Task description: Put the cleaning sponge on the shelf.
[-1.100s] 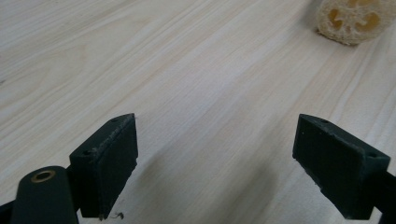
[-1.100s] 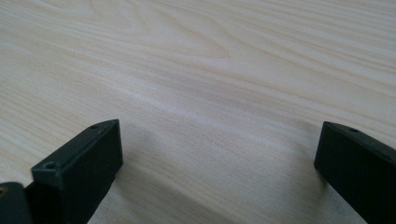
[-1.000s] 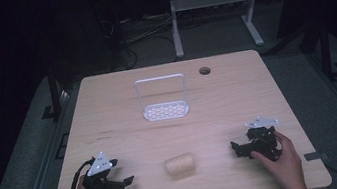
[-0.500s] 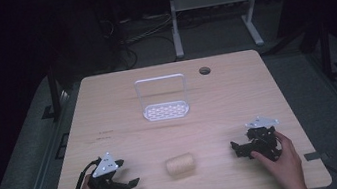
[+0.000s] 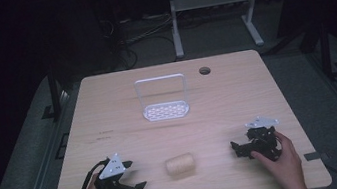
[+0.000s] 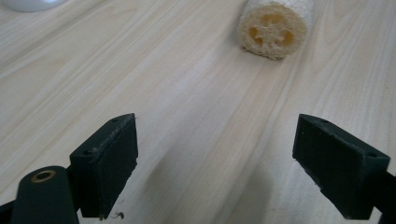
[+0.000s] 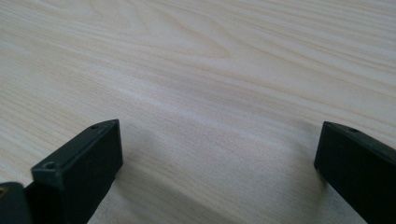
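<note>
A pale loofah roll [image 5: 180, 164] lies on its side near the front middle of the wooden table [image 5: 238, 99]. In the left gripper view its porous cut end [image 6: 273, 28] faces me, ahead and to the right. My left gripper [image 5: 137, 187] sits at the front left, held by a hand, jaws wide open and pointing at the loofah, with nothing between them [image 6: 215, 168]. At the front right my right gripper [image 5: 236, 148] rests low on the table, open, with bare wood between its jaws [image 7: 217, 172].
A white wire-handled rack [image 5: 164, 100] with a perforated base stands upright at the table's middle back. A round cable hole [image 5: 204, 71] is at the back right. Dark floor, cables and a metal stand [image 5: 213, 2] lie beyond the table.
My left gripper has shifted right and slightly toward the front edge, closer to the loofah. The right gripper and the loofah have stayed put.
</note>
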The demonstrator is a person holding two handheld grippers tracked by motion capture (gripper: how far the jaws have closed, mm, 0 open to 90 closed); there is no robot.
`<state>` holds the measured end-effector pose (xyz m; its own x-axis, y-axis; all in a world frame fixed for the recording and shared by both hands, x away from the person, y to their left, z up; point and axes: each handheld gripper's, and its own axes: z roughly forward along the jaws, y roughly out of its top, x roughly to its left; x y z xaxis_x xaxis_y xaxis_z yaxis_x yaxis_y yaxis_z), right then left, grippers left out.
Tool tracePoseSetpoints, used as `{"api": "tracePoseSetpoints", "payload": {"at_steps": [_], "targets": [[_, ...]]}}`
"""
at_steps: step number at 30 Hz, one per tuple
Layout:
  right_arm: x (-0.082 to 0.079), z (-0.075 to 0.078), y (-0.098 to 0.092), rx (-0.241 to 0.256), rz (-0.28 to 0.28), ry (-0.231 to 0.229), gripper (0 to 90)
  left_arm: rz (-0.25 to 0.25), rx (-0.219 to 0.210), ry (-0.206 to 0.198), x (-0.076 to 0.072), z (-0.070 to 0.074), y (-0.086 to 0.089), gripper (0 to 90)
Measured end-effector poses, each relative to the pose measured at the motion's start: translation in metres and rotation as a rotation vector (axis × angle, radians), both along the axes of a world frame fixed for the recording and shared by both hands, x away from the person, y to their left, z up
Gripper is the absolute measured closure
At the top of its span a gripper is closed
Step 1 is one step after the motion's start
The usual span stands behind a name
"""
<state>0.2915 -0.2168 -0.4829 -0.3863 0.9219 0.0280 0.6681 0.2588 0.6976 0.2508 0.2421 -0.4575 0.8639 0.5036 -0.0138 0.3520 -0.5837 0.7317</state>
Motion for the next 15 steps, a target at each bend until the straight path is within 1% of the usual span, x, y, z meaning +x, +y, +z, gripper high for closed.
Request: {"api": "tracePoseSetpoints", "payload": {"at_steps": [1, 4, 6, 15], "targets": [[0.0, 0.0, 0.0, 0.0, 0.0, 0.0, 0.6, -0.012, 0.001, 0.001, 0.0, 0.0, -0.002, 13.8], [0.0, 0.0, 0.0, 0.0, 0.0, 0.0, 0.5, -0.022, -0.004, 0.004, 0.0, 0.0, -0.005, 13.8], [0.0, 0.0, 0.0, 0.0, 0.0, 0.0, 0.6, -0.041, -0.001, 0.004, 0.0, 0.001, -0.008, 13.8], [0.0, 0.0, 0.0, 0.001, 0.0, 0.0, 0.6, -0.073, -0.004, 0.006, 0.001, 0.002, -0.015, 13.8]]}}
